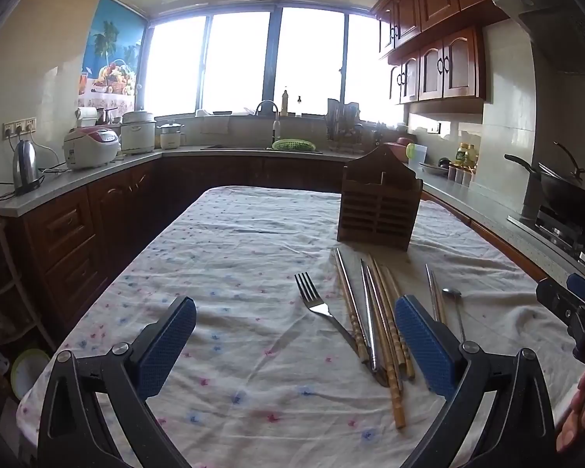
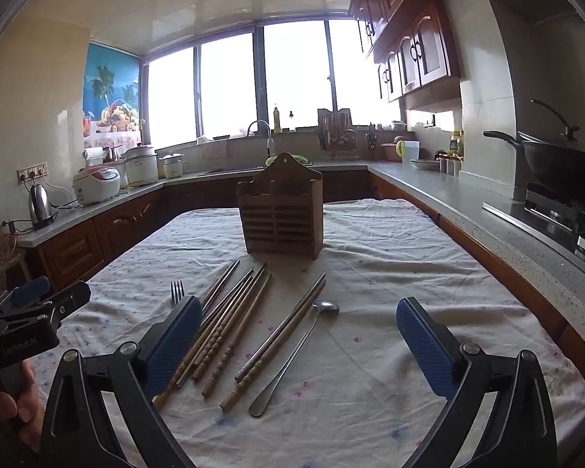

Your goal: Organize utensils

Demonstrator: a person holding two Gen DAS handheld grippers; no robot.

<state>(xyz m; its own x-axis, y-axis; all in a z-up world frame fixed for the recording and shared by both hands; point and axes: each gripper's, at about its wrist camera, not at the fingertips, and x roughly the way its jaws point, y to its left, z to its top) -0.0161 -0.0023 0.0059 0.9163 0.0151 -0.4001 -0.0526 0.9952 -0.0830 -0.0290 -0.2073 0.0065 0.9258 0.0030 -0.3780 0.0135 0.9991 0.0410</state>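
A brown wooden utensil holder (image 1: pixel 379 206) stands upright on the cloth-covered table (image 1: pixel 234 257); it also shows in the right wrist view (image 2: pixel 280 210). In front of it lie a metal fork (image 1: pixel 319 306), several wooden and metal chopsticks (image 1: pixel 374 323) and a metal spoon (image 1: pixel 457 312). In the right wrist view the fork (image 2: pixel 177 291), chopsticks (image 2: pixel 230 323) and spoon (image 2: pixel 292 355) lie between the fingers. My left gripper (image 1: pixel 294 310) is open and empty above the table, left of the chopsticks. My right gripper (image 2: pixel 298 312) is open and empty above the utensils.
Kitchen counters surround the table: rice cookers (image 1: pixel 91 147) and a kettle (image 1: pixel 24 165) on the left, a sink (image 1: pixel 269 144) at the back, a wok on a stove (image 2: pixel 561 171) on the right. The other gripper shows at each view's edge (image 1: pixel 573 308) (image 2: pixel 31 308).
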